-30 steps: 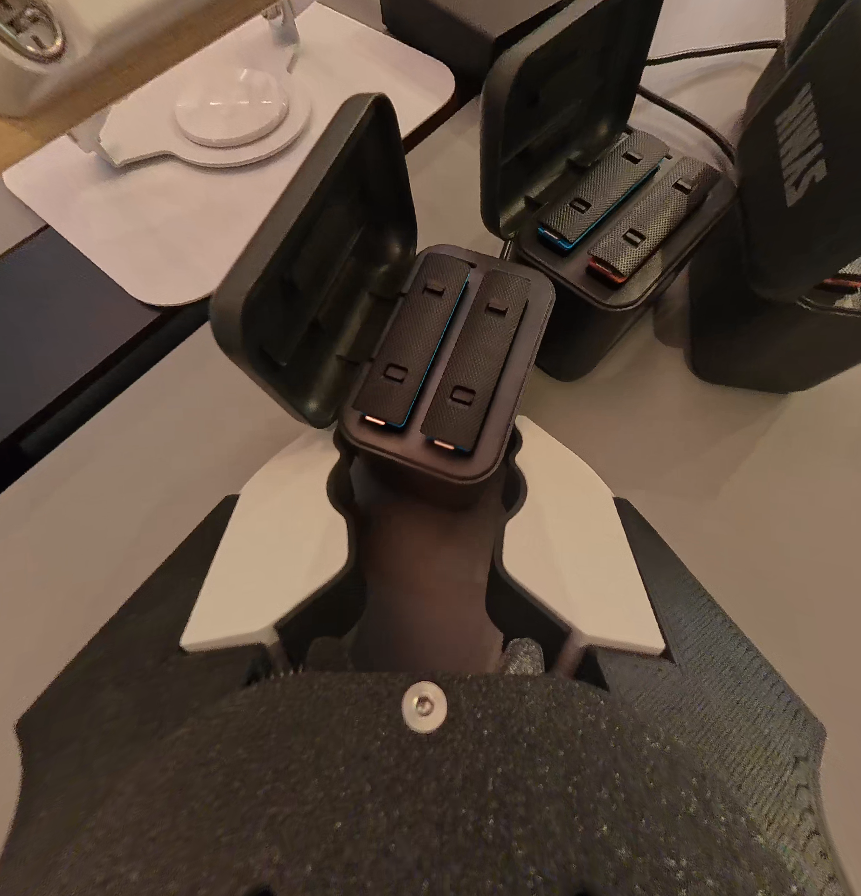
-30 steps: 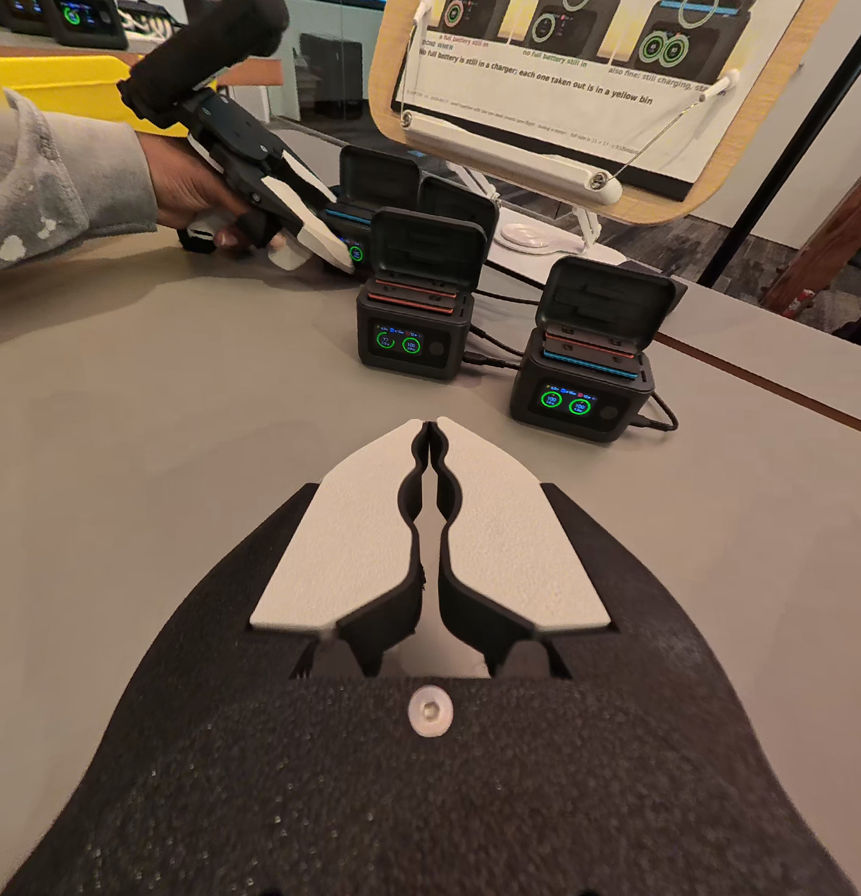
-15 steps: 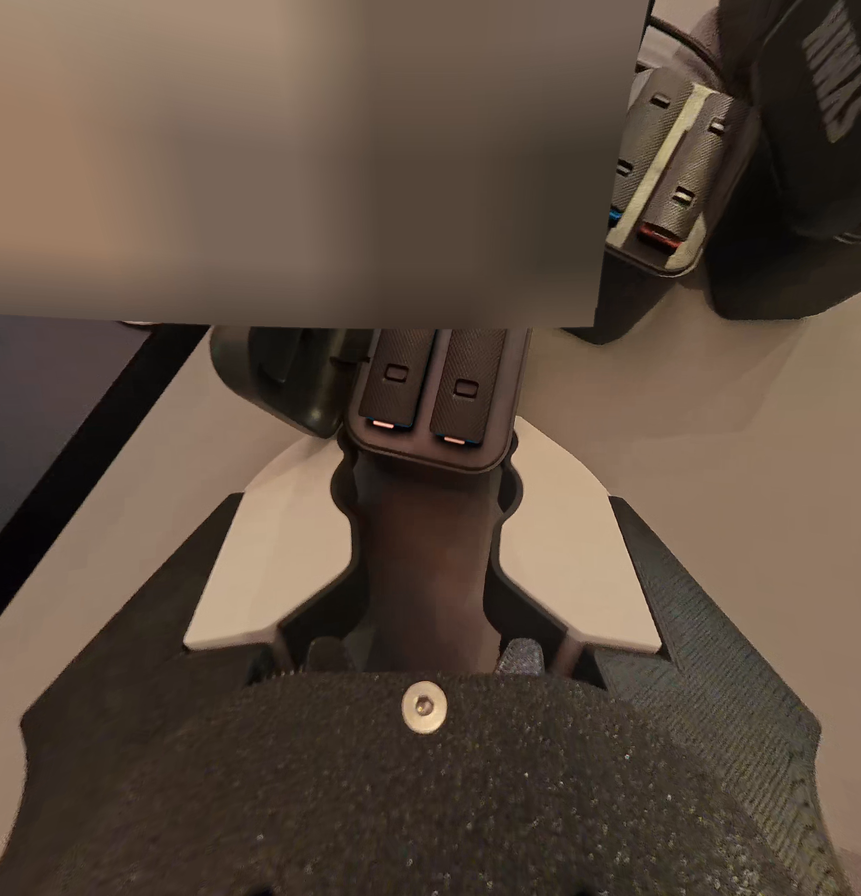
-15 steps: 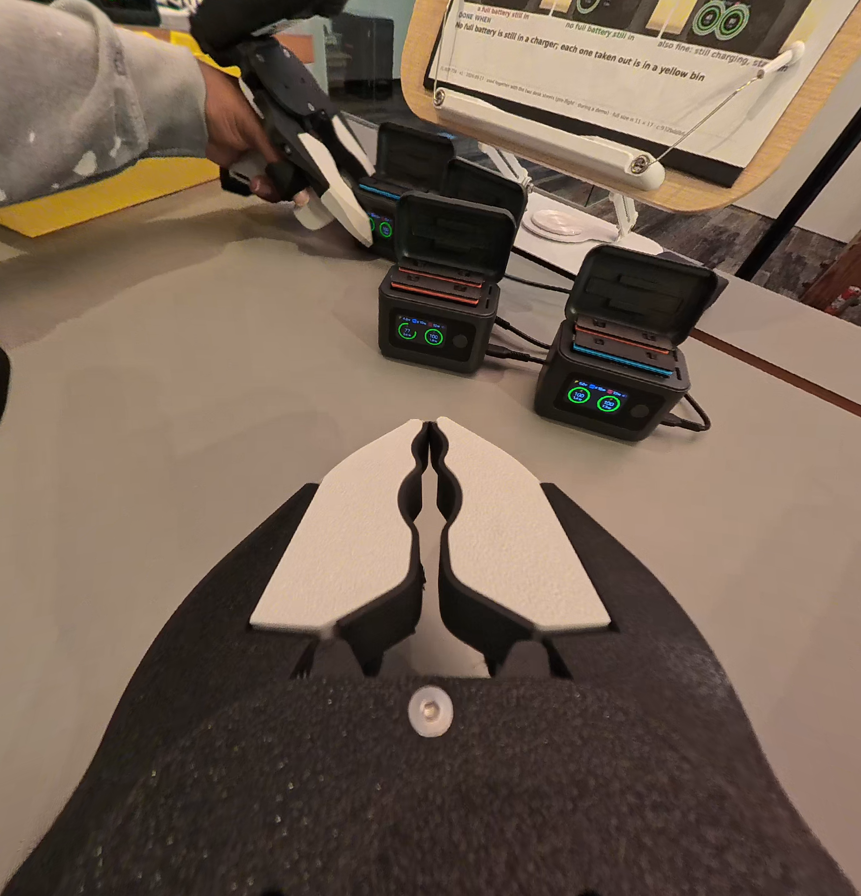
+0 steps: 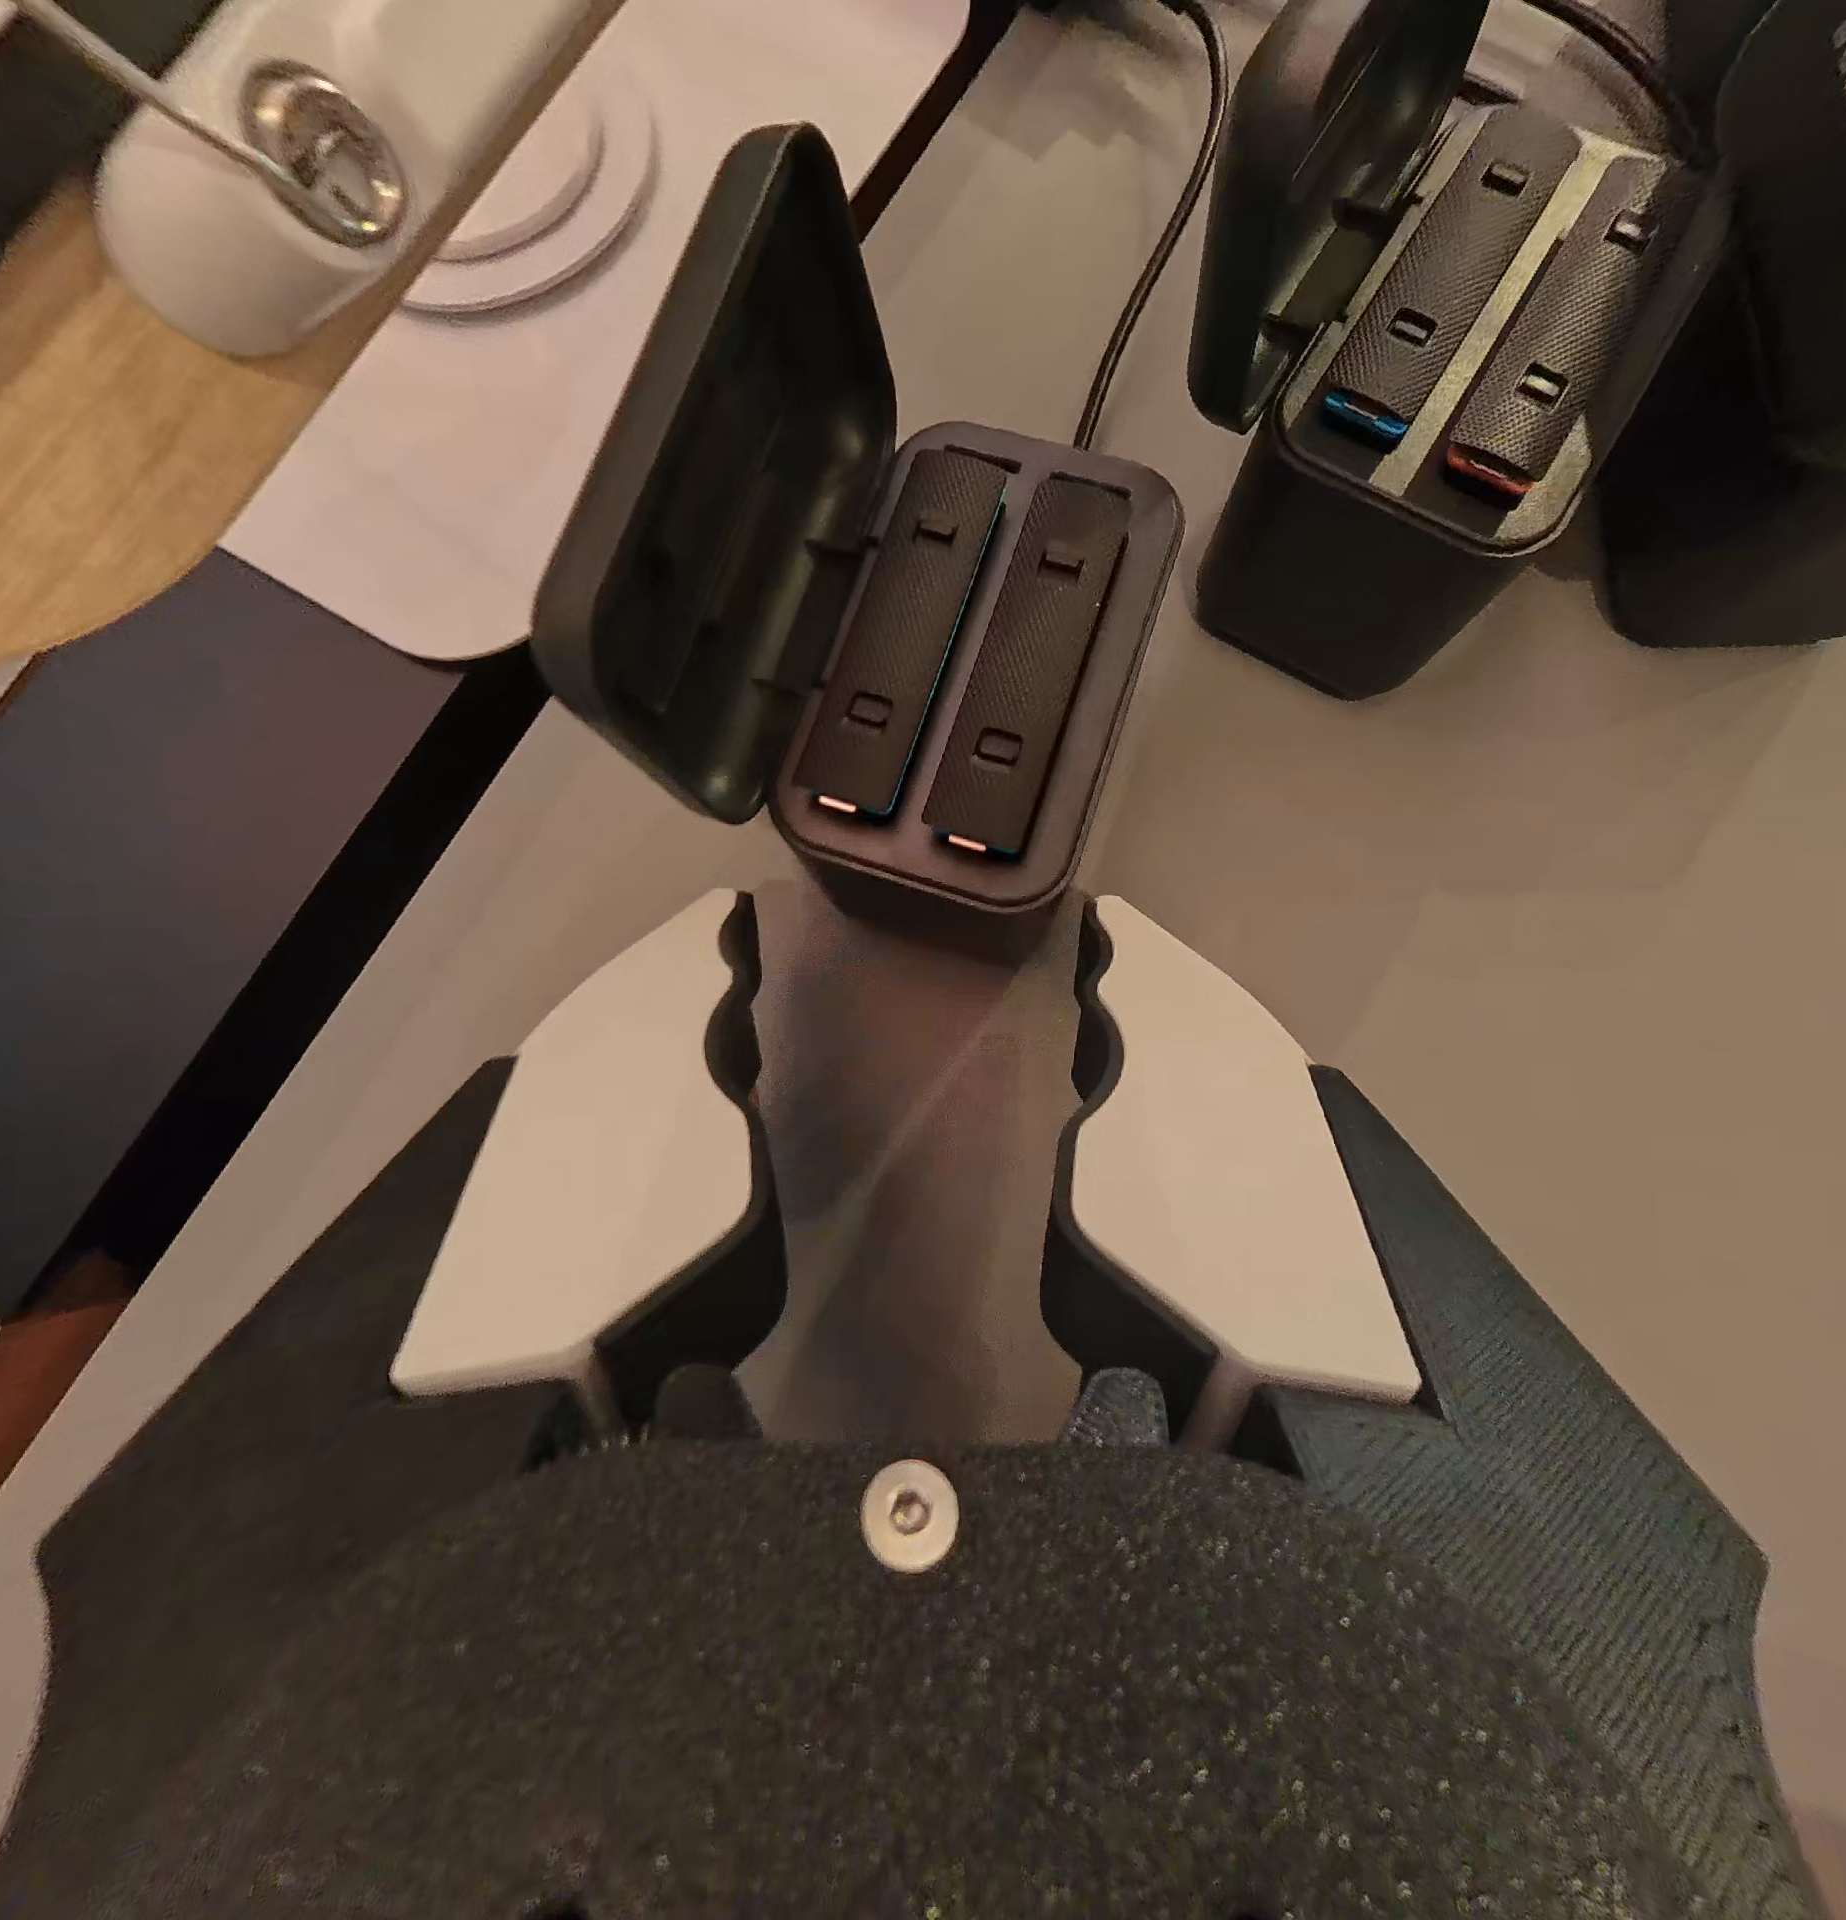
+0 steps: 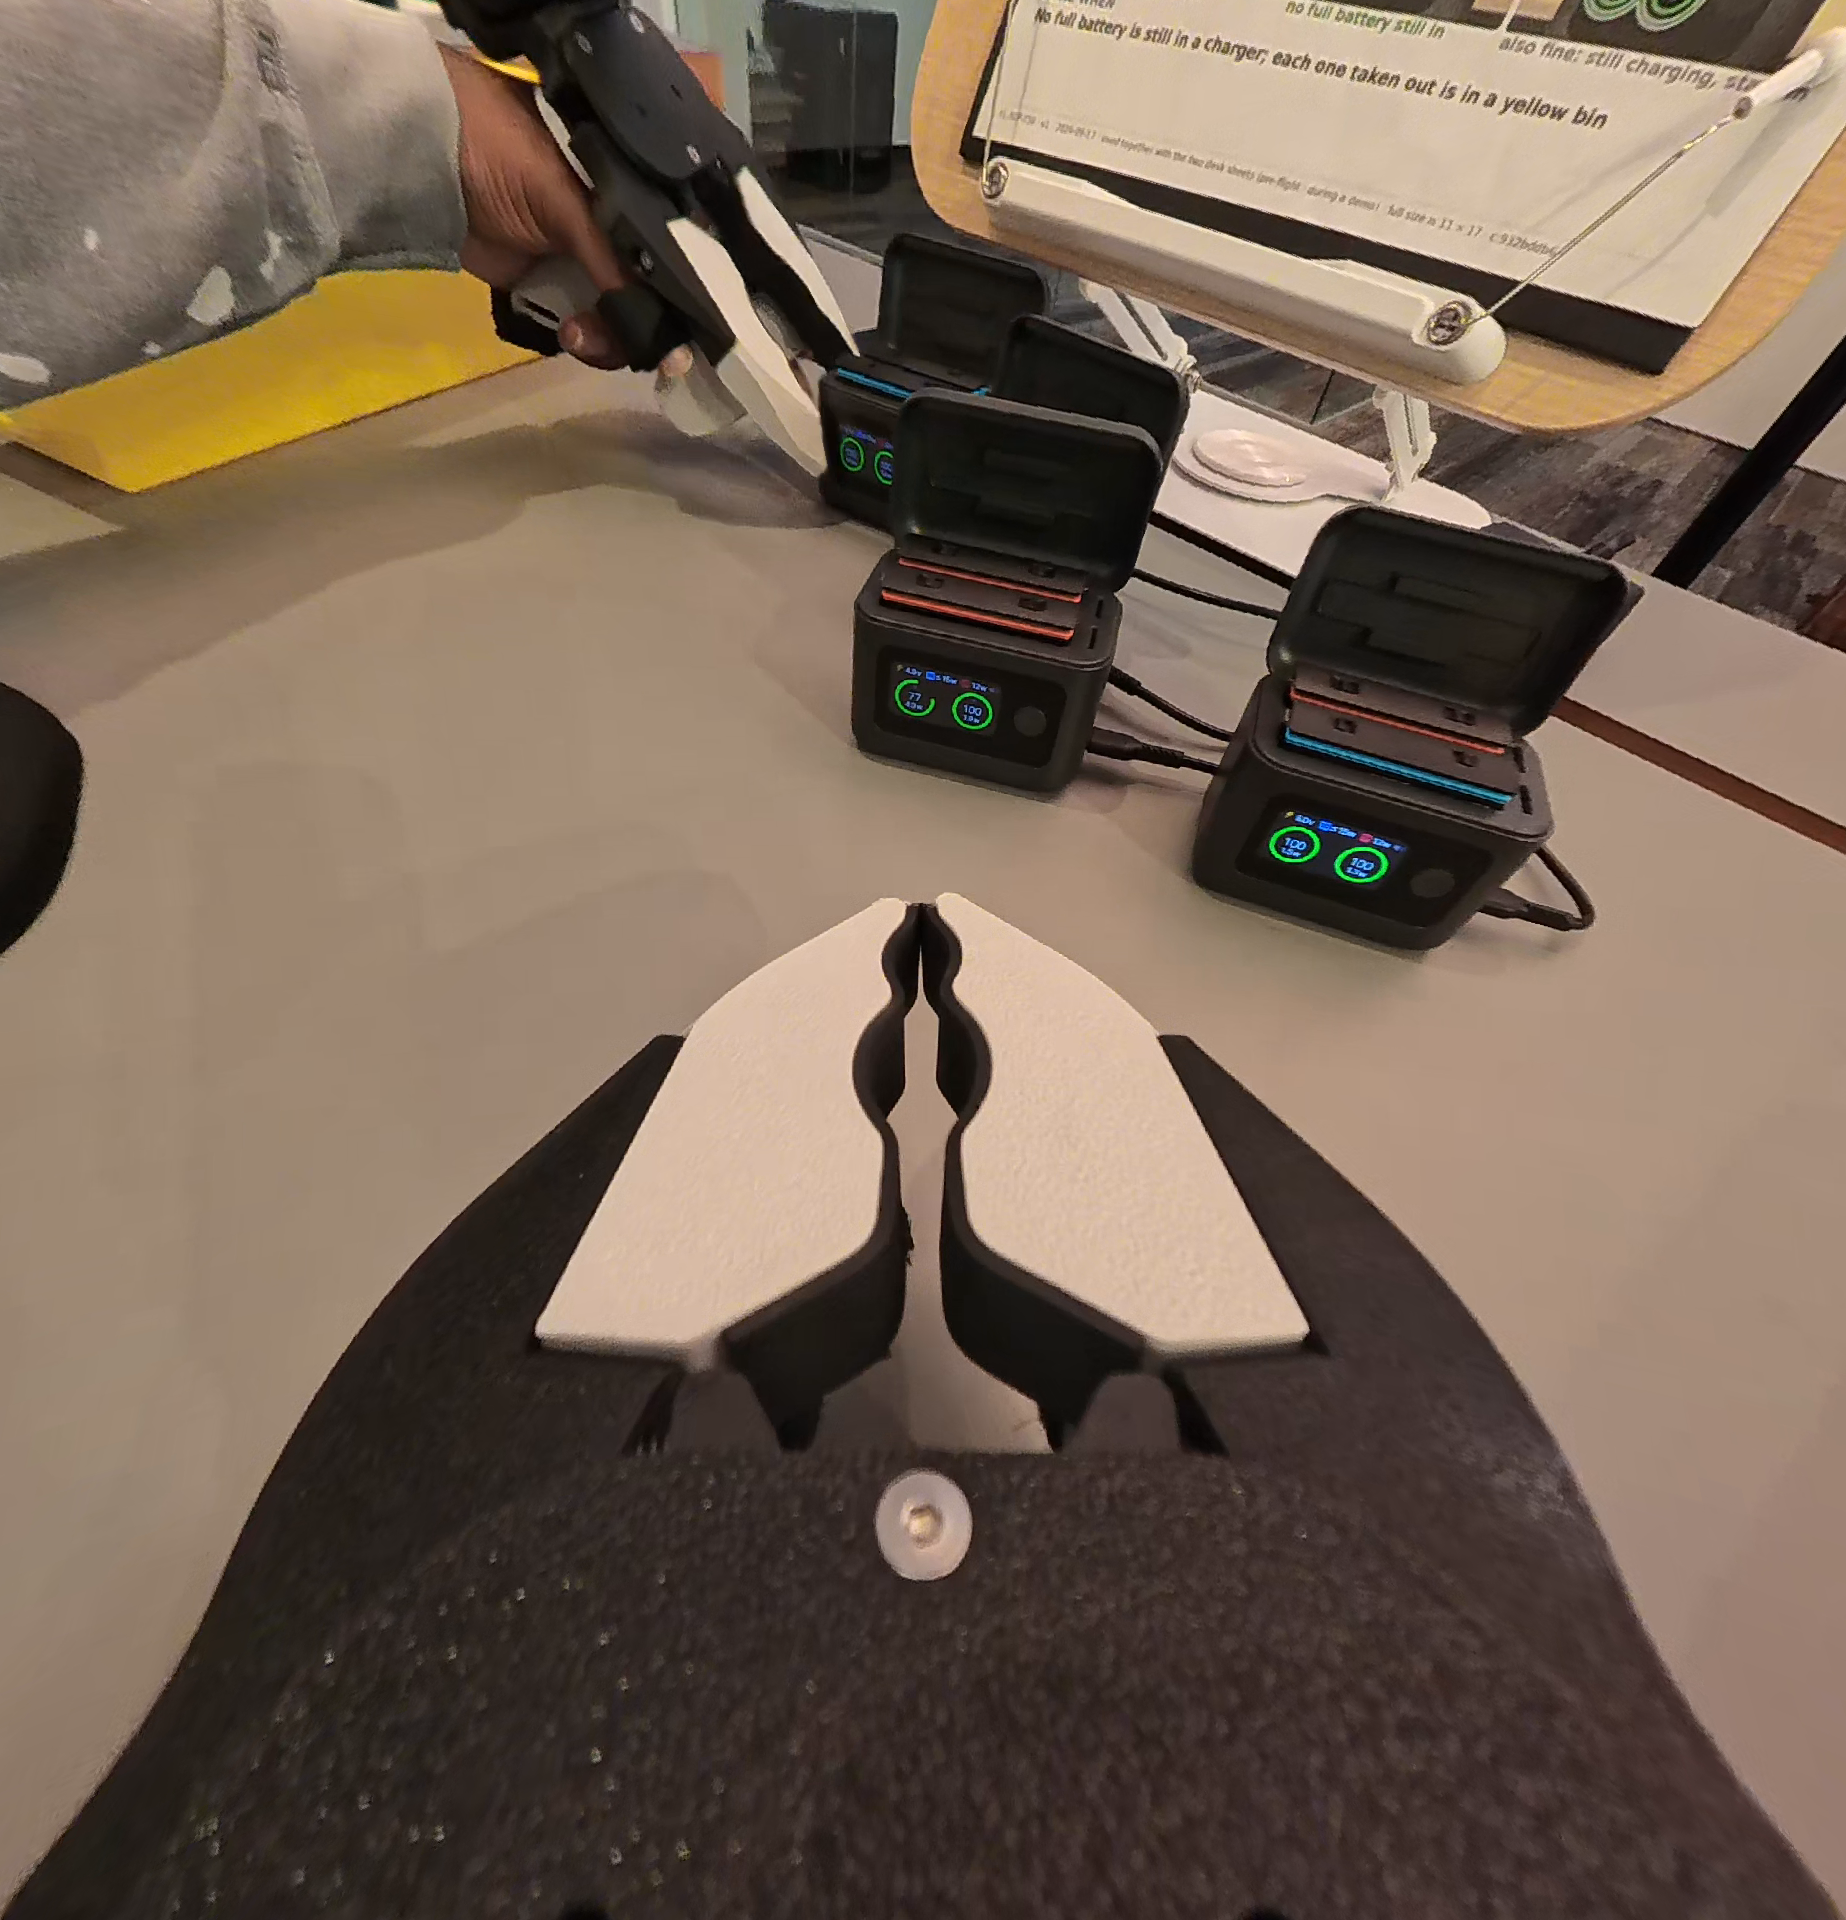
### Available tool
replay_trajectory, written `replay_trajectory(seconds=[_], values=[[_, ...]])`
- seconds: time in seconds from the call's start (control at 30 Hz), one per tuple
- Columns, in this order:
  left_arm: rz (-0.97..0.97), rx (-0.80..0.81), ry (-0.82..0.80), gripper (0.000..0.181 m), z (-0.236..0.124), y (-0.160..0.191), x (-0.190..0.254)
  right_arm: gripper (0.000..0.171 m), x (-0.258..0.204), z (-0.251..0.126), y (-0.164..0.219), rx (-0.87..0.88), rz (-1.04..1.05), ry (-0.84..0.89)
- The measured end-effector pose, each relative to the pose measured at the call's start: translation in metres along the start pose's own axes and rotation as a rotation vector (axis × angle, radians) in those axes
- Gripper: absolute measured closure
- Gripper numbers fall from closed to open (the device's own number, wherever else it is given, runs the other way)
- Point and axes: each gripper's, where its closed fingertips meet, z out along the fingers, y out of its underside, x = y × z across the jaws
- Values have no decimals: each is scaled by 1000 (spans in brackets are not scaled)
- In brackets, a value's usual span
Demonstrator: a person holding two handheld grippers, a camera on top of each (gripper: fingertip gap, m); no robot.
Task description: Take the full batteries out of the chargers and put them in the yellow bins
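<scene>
Left gripper (image 5: 914, 914) spread before an open charger (image 5: 986, 665) holding two batteries (image 5: 966, 665); right gripper (image 6: 921, 914) pressed together, empty

L gripper (image 5: 914, 914): jaws wide apart, angled down | R gripper (image 6: 920, 909): jaws closed, empty, held level

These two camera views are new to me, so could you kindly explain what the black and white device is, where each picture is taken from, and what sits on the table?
A person holds a hand-held gripper in each hand, with a camera on each looking along its jaws. In the left view, the left gripper is open just in front of an open charger with two batteries seated in it. In the right view, the right gripper is shut and empty above the grey table. Ahead stand more open chargers, a yellow bin and a sign board.
</scene>
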Motion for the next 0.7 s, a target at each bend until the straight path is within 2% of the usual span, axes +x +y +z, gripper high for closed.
replay_trajectory(seconds=[0.2, 0.33, 0.7], values=[[-55, 45, -9, 109, 12, -1, 2, 171, -4, 2, -1, 0, -16, -15], [-83, 146, -8, 123, 19, -13, 7, 171, -4, 1, -1, 2, -26, -13], [-22, 193, 31, 125, 12, -12, 56, 171, -16, 6, -2, 0, -33, -57]])
